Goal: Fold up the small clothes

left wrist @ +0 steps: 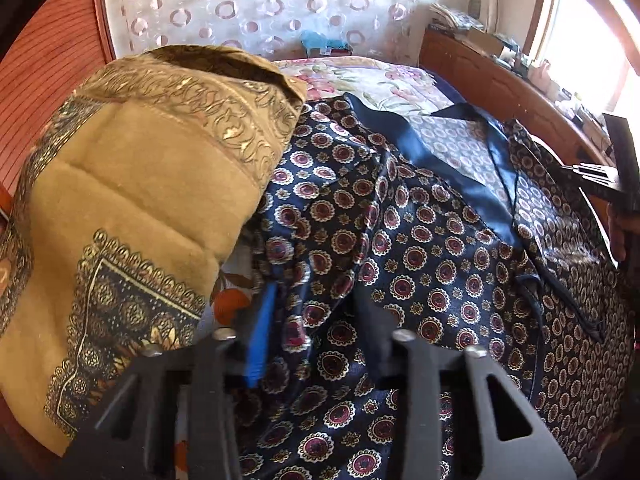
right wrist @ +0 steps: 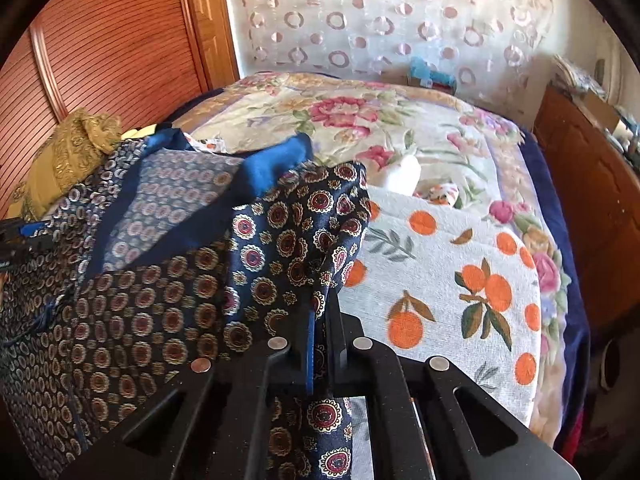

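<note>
A dark blue satin garment with red and gold medallions lies spread on the bed, its plain blue collar and pale lining facing up. My left gripper stands over its left side, and a raised fold of the cloth is bunched between the blue pad and the dark finger. In the right wrist view the garment fills the left half. There my right gripper is shut on its right edge, which is lifted and drapes down between the fingers. The right gripper also shows at the far right of the left wrist view.
A tan folded blanket with gold ornament lies left of the garment, touching it. An orange-print sheet and a floral quilt cover the bed. A wooden sideboard stands right, a slatted wardrobe door left.
</note>
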`<action>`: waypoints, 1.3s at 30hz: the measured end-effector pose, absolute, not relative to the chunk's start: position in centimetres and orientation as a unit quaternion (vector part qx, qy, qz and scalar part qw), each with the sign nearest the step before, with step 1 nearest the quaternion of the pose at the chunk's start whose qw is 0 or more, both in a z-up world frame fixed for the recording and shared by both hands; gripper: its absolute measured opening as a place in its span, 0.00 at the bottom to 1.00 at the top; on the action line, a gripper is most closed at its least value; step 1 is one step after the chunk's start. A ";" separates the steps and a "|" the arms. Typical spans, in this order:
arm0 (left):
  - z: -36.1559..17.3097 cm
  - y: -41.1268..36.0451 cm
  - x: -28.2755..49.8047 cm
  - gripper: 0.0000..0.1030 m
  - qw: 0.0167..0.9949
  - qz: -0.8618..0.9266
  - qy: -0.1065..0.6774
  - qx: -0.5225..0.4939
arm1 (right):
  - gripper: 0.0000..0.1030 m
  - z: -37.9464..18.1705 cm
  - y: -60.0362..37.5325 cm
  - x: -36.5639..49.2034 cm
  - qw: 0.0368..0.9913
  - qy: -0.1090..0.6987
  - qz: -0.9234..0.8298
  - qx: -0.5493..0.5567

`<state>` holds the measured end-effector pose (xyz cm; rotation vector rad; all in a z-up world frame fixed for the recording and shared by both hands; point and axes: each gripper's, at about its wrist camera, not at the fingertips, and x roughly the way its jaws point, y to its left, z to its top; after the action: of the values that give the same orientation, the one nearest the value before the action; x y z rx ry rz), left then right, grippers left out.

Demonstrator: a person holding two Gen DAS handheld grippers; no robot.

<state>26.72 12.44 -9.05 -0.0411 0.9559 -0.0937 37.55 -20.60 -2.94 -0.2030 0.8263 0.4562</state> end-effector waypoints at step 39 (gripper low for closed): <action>-5.7 12.1 4.0 0.21 0.925 -0.079 0.369 -0.031 | 0.02 -5.5 -29.9 3.3 0.896 0.358 0.257 -0.062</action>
<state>3.96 12.05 -5.72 -0.0641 0.7572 -0.1627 3.32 -29.92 -5.54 -0.1291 0.7420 0.5327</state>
